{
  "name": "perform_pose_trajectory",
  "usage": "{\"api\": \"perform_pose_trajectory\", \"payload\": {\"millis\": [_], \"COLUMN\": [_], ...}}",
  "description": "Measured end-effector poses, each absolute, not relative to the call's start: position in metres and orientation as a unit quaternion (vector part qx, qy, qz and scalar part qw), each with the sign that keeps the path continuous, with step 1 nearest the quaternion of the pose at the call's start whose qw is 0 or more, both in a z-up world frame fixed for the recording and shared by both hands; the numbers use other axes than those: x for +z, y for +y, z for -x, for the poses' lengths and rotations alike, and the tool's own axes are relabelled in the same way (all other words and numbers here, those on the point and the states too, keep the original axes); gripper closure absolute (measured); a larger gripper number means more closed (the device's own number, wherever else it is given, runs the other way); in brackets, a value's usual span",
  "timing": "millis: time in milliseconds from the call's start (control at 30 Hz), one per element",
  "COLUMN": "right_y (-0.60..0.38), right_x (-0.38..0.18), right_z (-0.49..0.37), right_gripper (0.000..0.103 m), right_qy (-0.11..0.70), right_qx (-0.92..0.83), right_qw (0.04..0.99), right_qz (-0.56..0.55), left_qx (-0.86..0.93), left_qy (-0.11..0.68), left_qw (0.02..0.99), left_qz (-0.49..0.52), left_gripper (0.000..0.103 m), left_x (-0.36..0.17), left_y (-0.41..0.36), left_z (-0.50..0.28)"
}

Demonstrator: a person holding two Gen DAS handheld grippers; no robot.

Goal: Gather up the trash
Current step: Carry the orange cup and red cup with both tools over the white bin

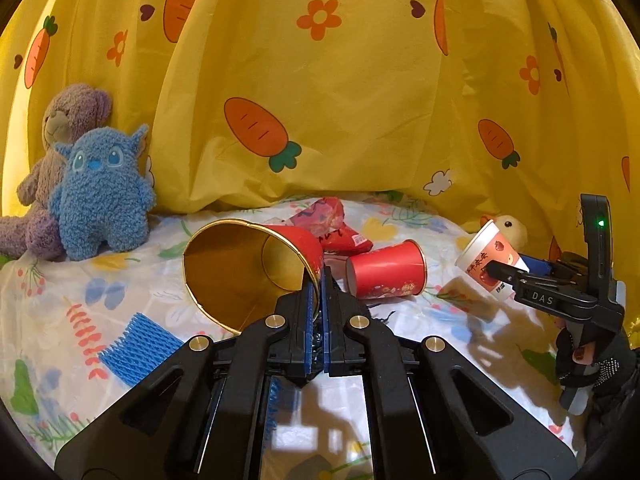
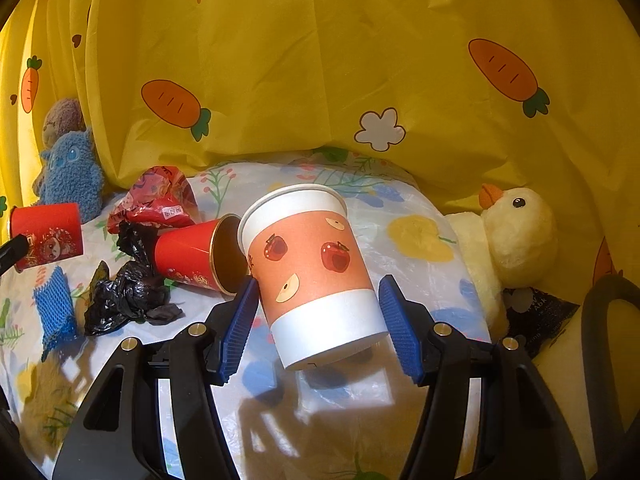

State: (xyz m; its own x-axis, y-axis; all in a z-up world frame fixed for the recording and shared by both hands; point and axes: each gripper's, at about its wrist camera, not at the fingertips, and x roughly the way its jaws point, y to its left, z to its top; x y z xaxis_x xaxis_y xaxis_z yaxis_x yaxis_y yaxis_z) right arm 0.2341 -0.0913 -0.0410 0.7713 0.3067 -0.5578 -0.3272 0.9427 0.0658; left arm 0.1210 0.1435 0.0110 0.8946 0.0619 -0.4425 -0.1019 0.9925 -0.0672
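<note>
My left gripper [image 1: 318,284] is shut on the rim of a red paper cup [image 1: 240,272] with a gold inside. The cup hangs tilted, its mouth turned toward the camera; in the right wrist view this red cup [image 2: 46,232] is at the far left. My right gripper [image 2: 318,284] is shut on a white and orange cup with apples printed on it [image 2: 312,264], one blue pad on each side, and the cup is tilted above the sheet. From the left wrist view that apple cup [image 1: 486,256] sits in the right gripper [image 1: 512,268] at the right edge.
On the flowered sheet [image 2: 400,240] lie a second red cup [image 2: 196,256] on its side, a red wrapper [image 2: 156,200], a crumpled black bag [image 2: 128,292] and a blue foam net [image 1: 136,348]. Plush toys: blue [image 1: 100,196], purple [image 1: 60,120], yellow duck [image 2: 516,232]. A yellow carrot curtain [image 1: 340,100] closes the back.
</note>
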Motion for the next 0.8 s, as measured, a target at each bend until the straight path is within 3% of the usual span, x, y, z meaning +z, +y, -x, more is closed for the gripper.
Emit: {"api": "perform_pose_trajectory", "payload": {"millis": [800], "right_y": [-0.139], "right_x": [-0.034], "right_z": [-0.236], "right_gripper": [0.042], "right_qy": [0.257], "right_qx": [0.089], "right_qw": [0.961], "right_qz": [0.05], "left_qx": [0.006], "left_qy": [0.221], "left_qw": [0.975], "left_qz": [0.038], "left_gripper": [0.1], "left_x": [0.011], "left_y": [0.108], "left_z": [-0.128]}}
